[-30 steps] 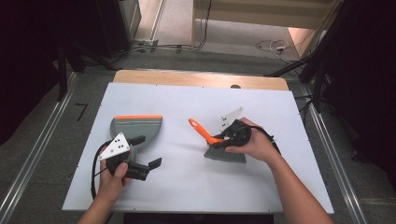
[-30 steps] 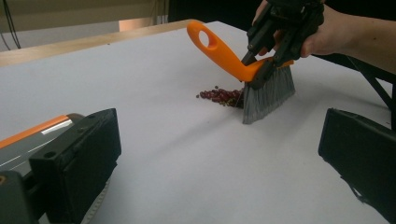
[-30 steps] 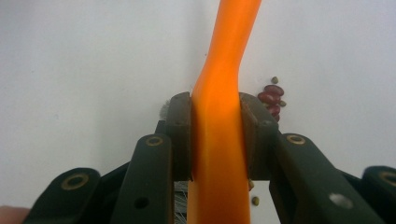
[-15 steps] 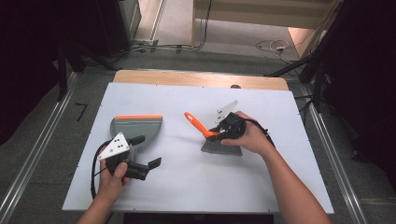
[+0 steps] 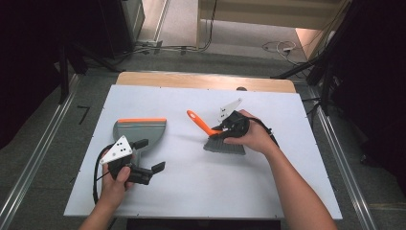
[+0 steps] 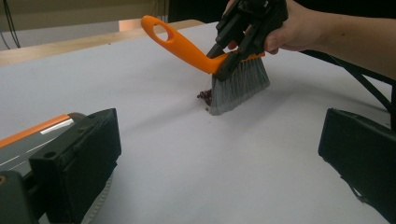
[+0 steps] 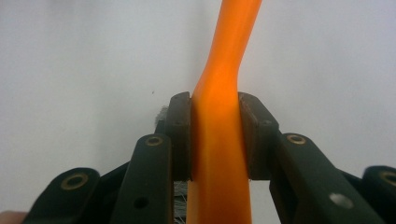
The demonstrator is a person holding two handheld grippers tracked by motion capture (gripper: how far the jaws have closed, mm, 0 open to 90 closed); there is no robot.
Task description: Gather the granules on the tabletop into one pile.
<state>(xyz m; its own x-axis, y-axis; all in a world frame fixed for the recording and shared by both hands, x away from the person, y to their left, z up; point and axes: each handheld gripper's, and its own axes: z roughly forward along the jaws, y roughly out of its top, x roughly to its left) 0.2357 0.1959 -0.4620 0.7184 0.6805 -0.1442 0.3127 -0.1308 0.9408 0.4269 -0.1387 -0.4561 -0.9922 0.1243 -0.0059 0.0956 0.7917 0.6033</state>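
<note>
Brush (image 5: 218, 139): light, rigid orange plastic handle, soft grey bristles touching the white surface (image 5: 201, 187) right of centre, beside dark crumbs (image 6: 204, 95). Right claw (image 7: 215, 140) is clamped on the smooth handle near the head; left claw (image 5: 146, 167) stands apart by the dustpan (image 5: 139, 132)

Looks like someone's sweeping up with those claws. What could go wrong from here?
The small dark crumbs sit far from the dustpan, so the brush may scatter them on the way. The right claw pinches only the smooth orange handle, which might twist. The left claw is open, not holding the dustpan, which may slide.
</note>
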